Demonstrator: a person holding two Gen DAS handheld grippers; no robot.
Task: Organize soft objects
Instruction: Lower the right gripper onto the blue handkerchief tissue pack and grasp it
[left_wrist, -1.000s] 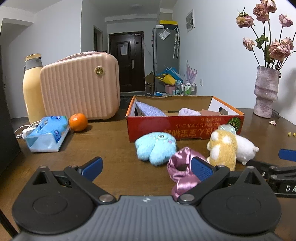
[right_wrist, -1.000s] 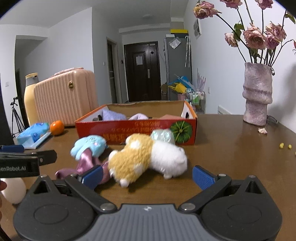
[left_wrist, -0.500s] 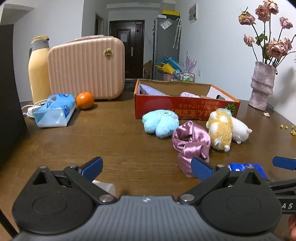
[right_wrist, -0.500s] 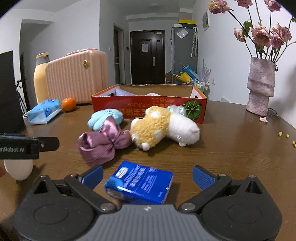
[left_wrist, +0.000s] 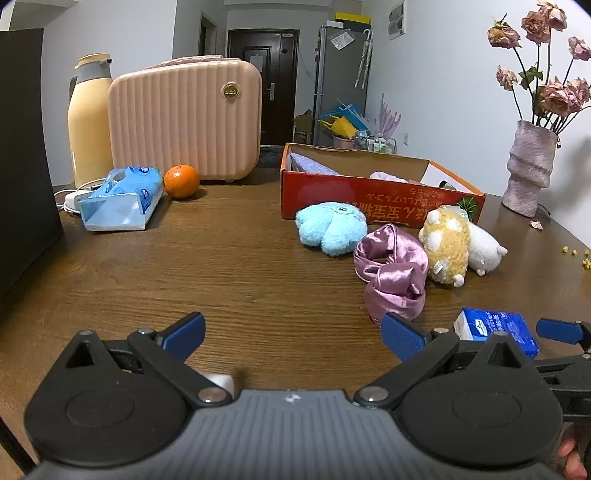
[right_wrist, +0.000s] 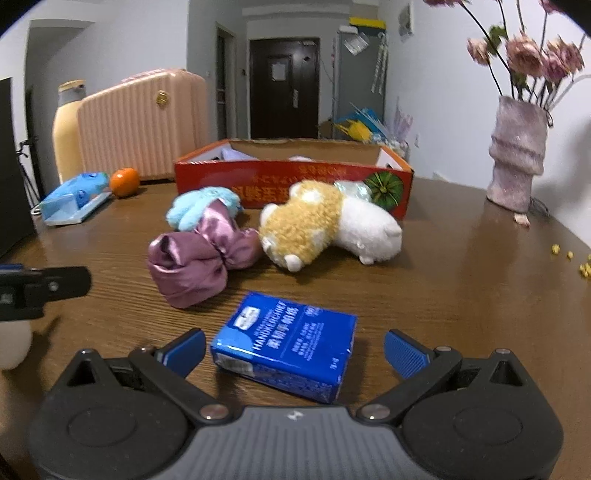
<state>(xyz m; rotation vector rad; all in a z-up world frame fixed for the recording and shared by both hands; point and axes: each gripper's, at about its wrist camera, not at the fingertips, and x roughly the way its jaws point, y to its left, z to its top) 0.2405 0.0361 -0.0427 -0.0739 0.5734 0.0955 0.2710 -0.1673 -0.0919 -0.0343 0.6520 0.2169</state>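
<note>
1. Pulled back from the toy cluster over the last second, both grippers, so that a blue tissue pack (right_wrist: 286, 345) came into view on the table (left_wrist: 221, 266) where none showed before.
2. Right gripper (right_wrist: 293, 350): jaws spread wide, empty, with the pack lying between the fingertips but untouched.
3. Left gripper (left_wrist: 291, 334): jaws equally wide, nothing held, bare wood between the fingers.
4. Just beyond the pack: purple satin scrunchie (right_wrist: 201, 264), resting against the yellow plush (right_wrist: 301, 229) and the blue plush (right_wrist: 203, 206); white plush (right_wrist: 369, 229) pressed to the yellow one.
5. Behind them: red cardboard box (right_wrist: 295, 177), open, some soft items already inside.
6. Farther left: orange (left_wrist: 181, 181), tissue bag (left_wrist: 122, 199), pink case (left_wrist: 184, 118).
7. Judged as a reset: pack likely the nearest pick, four soft things still outside the box.
</note>
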